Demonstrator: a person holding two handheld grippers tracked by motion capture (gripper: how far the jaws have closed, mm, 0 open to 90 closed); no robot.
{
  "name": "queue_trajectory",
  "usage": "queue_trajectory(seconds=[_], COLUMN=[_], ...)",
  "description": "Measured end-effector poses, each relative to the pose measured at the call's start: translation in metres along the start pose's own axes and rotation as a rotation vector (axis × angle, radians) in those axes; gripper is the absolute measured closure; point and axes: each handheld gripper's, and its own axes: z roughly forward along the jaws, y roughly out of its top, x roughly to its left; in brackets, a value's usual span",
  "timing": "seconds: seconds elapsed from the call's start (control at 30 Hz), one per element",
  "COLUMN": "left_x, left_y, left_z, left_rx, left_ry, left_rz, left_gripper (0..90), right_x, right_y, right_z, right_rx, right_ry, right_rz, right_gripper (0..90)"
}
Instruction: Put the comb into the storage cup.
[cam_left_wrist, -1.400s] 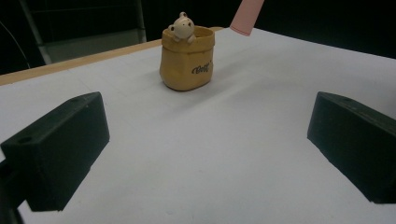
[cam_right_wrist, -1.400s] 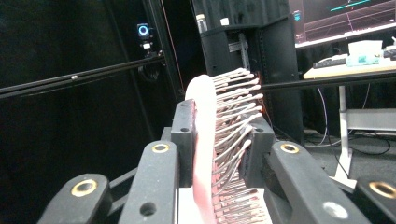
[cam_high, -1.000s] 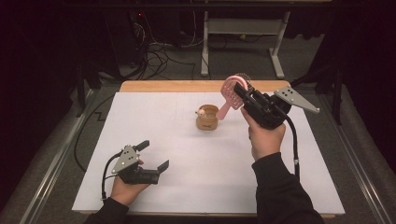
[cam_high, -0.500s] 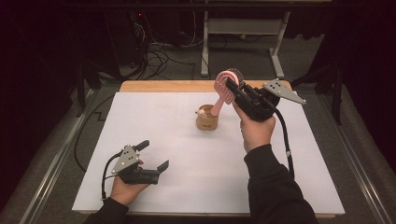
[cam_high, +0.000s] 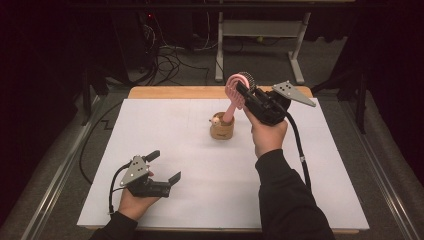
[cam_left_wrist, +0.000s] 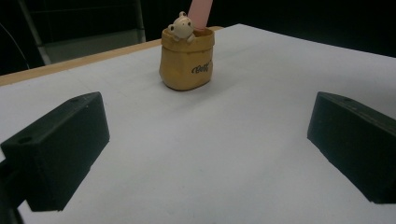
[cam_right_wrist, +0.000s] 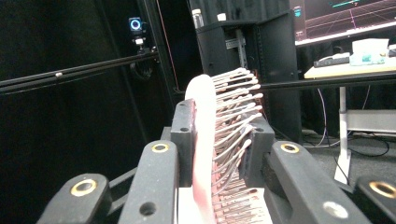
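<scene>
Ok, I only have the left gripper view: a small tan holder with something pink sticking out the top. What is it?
Observer: A pink hairbrush, handle down in the holder; the right gripper is shut on its bristled head.
Operator: Which way does it lean?
Observer: In the high view the brush tilts up and right, toward the right hand.
Operator: And my left gripper?
Observer: The left gripper is open, low over the white sheet at its near left.

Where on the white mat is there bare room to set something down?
Bare mat lies left of the cup, and between it and the left gripper. The near right corner is bare too. It is crowded at the cup, where the right gripper holds the pink hairbrush.
</scene>
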Motion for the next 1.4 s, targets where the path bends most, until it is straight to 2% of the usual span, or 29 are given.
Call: queue_trajectory(seconds=[0.73, 1.4], left_x=[0.002, 0.002], left_y=[0.0, -0.001], left_z=[-0.001, -0.001], left_rx=[-0.01, -0.006], left_ry=[0.004, 0.001], left_rz=[-0.011, -0.018], left_gripper=[0.0, 0.0], right_x=[-0.002, 0.0], right_y=[-0.01, -0.023], right_z=[0.018, 0.032], right_rx=[0.033, 0.059], right_ry=[-0.014, -0.007], right_rz=[0.016, 0.022], right_gripper=[72.8, 72.5])
